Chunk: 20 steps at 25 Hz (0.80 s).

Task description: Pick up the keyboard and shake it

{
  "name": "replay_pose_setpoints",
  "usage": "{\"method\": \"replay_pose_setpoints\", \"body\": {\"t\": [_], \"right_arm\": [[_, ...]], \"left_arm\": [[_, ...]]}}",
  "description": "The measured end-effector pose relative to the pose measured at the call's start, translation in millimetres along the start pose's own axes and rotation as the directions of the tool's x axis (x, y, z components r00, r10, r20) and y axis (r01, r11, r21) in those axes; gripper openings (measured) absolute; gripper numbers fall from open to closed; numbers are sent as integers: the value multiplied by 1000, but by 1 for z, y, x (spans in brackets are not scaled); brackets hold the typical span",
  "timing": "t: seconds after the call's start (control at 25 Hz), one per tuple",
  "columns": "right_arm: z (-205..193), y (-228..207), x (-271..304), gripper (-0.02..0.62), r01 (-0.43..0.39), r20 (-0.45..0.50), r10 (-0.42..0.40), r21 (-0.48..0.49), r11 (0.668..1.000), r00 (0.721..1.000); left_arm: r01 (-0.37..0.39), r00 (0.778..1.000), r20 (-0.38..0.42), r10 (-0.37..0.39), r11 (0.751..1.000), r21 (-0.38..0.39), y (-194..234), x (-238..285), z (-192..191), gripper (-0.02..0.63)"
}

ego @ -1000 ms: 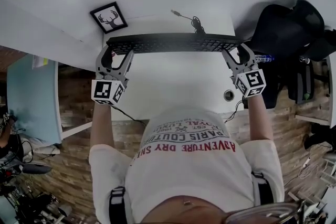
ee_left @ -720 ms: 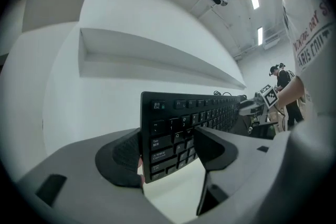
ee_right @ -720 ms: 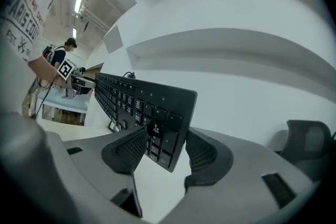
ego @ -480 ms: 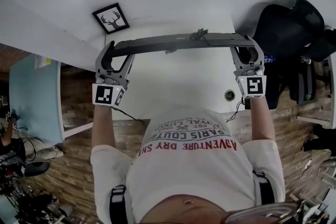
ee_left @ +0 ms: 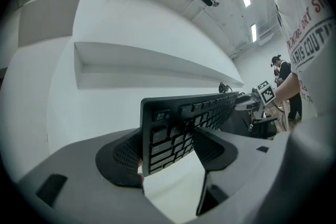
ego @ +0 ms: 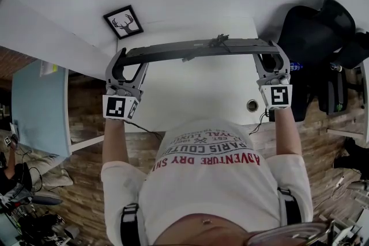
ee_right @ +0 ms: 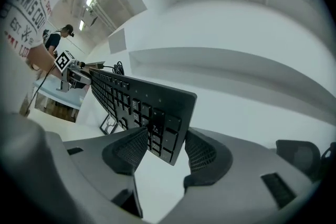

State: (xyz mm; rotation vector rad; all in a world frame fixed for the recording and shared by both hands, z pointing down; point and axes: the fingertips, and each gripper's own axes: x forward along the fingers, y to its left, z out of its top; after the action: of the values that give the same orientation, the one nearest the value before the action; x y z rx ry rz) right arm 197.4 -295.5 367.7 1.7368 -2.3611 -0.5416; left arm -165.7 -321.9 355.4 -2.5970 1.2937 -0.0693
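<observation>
White desk [ego: 190, 95] below, the keyboard [ego: 196, 48] hangs tipped on edge, one end clamped between the left gripper [ego: 131, 59] jaws, the other between the right gripper [ego: 270, 56] jaws, just tightened, likely steadying it for shaking.

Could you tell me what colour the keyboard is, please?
Black keyboard, clearest in the right gripper view.

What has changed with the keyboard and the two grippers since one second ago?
The keyboard, flat and keys-up a second ago, is now tipped on edge above the table. The left gripper and the right gripper turned with it, each clamped on one end; the right one's jaws have just been closing slightly on it. The framed deer picture stayed in place.
</observation>
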Motion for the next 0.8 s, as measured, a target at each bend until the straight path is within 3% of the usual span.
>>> {"method": "replay_pose_setpoints", "body": {"t": [0.36, 0.52, 0.6, 0.8], "right_arm": [[-47, 8, 3, 238, -120, -189, 162, 219, 968, 969], [-59, 2, 3, 239, -83, -187, 127, 226, 971, 974], [-62, -4, 3, 239, -49, -172, 87, 214, 976, 981], [-62, -20, 3, 239, 6, -138, 22, 198, 980, 990]], "left_arm": [[-11, 999, -53, 14, 999, 45, -8, 4, 5, 311], [-35, 999, 24, 33, 993, 115, -21, 7, 30, 310], [-20, 1000, 1, 20, 968, 251, -30, 7, 35, 310], [-48, 999, 0, 51, 944, 327, -46, 1, 33, 310]]}}
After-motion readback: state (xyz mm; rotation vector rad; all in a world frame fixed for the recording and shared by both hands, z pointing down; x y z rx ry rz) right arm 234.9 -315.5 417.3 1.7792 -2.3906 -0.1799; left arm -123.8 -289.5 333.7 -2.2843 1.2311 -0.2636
